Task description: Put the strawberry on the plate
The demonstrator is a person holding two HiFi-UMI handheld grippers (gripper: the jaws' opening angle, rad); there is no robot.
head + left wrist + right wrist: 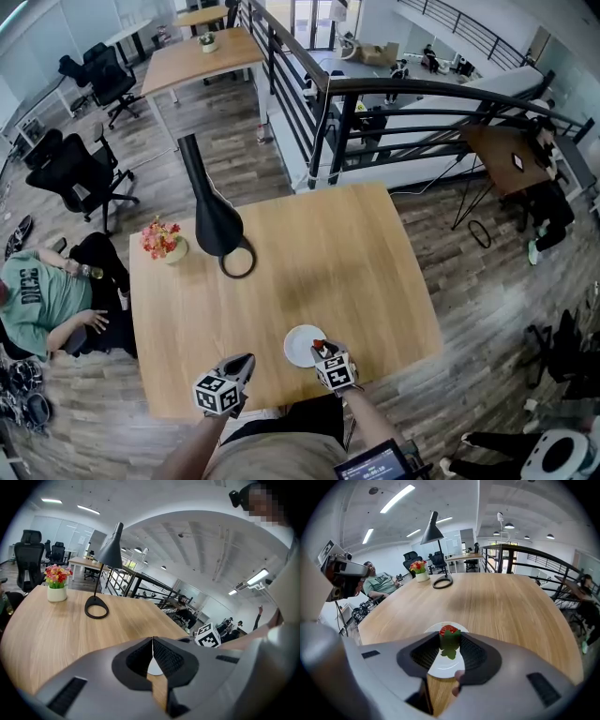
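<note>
Right fingers: the right gripper's (449,644) dark ribbed pads (471,652) were clamped on the strawberry (448,631), one on each side.
Strawberry axis: in the right gripper view its long axis ran from 6 to 12 o'clock, along the line of the jaws. The red body pointed to 12 o'clock, away from the camera, and the green leaf cap hung toward 6 o'clock.
Strawberry place: held over the plate (440,670). In the head view it sat at about the plate's 3 o'clock rim. It seemed to be just above the dish, though contact could not be made out.
Plate: small, round, white and smooth, with nothing lying in it.
Left fingers: the left gripper's (153,656) pads were pressed together, with nothing between them. It was near the table's 6 o'clock edge, at the plate's 8 o'clock.
Gripper bodies: grey moulded shells, each with a cube of black-and-white square markers.
Table: the table (309,253) was squarish, with pale wood grain and rounded corners.
Lamp: the lamp (214,211) was matt black, with a cone shade on a thin stem and an open ring base. It stood toward the table's 11 o'clock.
Flower pot: the pot (164,242) was small and pale. It held red, pink and yellow flowers at the table's 10 o'clock, just beside the lamp.
Beyond: a seated person (42,295) in a green shirt was at the table's 9 o'clock.
</note>
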